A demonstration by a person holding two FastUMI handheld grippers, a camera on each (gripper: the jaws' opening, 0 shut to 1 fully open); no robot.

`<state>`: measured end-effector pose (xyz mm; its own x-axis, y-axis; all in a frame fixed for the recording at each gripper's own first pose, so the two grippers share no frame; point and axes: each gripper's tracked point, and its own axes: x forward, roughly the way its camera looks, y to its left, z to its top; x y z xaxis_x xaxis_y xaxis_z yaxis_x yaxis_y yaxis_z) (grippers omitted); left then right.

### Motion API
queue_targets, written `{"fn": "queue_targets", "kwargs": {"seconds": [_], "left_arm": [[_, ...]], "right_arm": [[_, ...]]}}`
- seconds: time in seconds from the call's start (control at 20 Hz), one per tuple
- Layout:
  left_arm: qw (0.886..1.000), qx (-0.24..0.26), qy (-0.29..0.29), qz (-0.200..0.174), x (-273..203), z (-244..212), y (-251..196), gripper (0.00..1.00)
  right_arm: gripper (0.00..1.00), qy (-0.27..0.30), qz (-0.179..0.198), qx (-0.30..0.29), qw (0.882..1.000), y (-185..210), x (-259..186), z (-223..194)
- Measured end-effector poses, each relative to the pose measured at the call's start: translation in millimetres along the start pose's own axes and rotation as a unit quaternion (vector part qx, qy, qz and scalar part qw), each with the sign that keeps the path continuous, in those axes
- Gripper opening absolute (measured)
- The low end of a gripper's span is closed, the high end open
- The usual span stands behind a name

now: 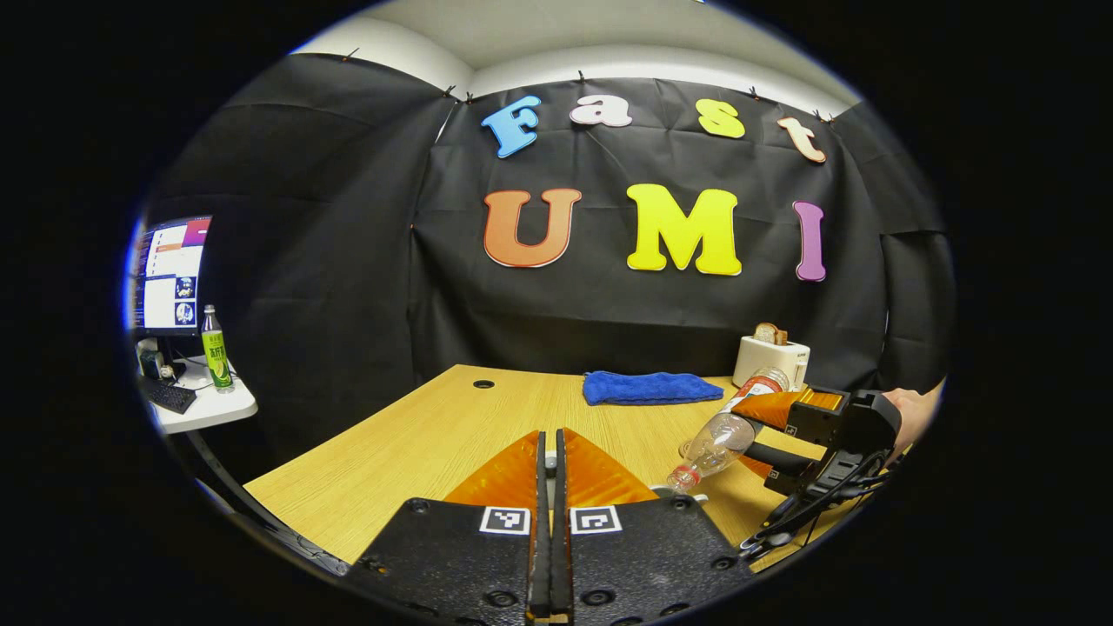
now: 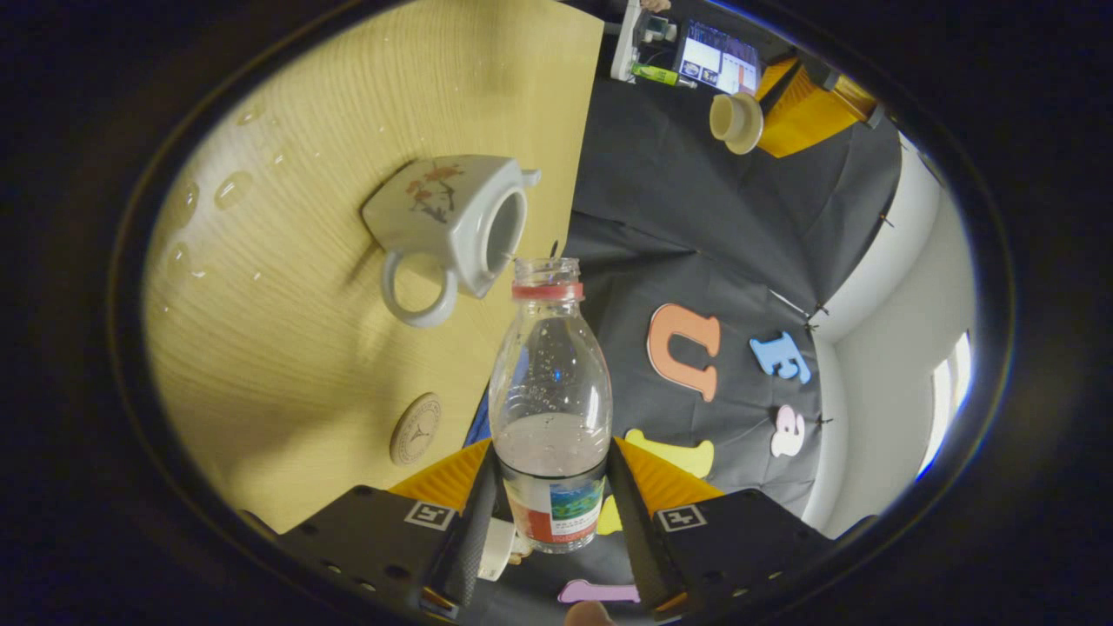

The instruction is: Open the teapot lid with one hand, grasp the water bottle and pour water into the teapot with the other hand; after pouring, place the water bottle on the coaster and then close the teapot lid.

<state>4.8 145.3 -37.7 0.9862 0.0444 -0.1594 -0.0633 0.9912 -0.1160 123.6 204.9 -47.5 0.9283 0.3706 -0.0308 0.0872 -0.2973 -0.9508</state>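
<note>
One water bottle (image 2: pixel 549 409) clamped in right hand-held gripper (image 2: pixel 548 509), tilted, mouth beside one lidless teapot (image 2: pixel 448 222) on counter (image 2: pixel 304 348). One coaster (image 2: pixel 416 429) nearby. Left hand-held gripper (image 1: pixel 549 465) narrow, pinching one lid (image 2: pixel 736 121).

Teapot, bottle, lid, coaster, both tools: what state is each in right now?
white ceramic teapot: lid off, mouth open.
clear plastic water bottle: uncapped, partly full, tipped toward the teapot.
cream round lid: lifted off, held up.
round tan coaster: bare.
left tool: shut on the lid.
right tool: shut on the bottle.
</note>
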Motion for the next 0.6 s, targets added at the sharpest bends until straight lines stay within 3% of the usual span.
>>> {"fn": "queue_targets", "kwargs": {"seconds": [0.6], "left_arm": [[1.000,-0.001,0.002,-0.001,0.2,-1.2,1.8,0.03]], "right_arm": [[0.70,-0.004,-0.010,-0.026,1.000,-5.9,0.5,1.0]]}}
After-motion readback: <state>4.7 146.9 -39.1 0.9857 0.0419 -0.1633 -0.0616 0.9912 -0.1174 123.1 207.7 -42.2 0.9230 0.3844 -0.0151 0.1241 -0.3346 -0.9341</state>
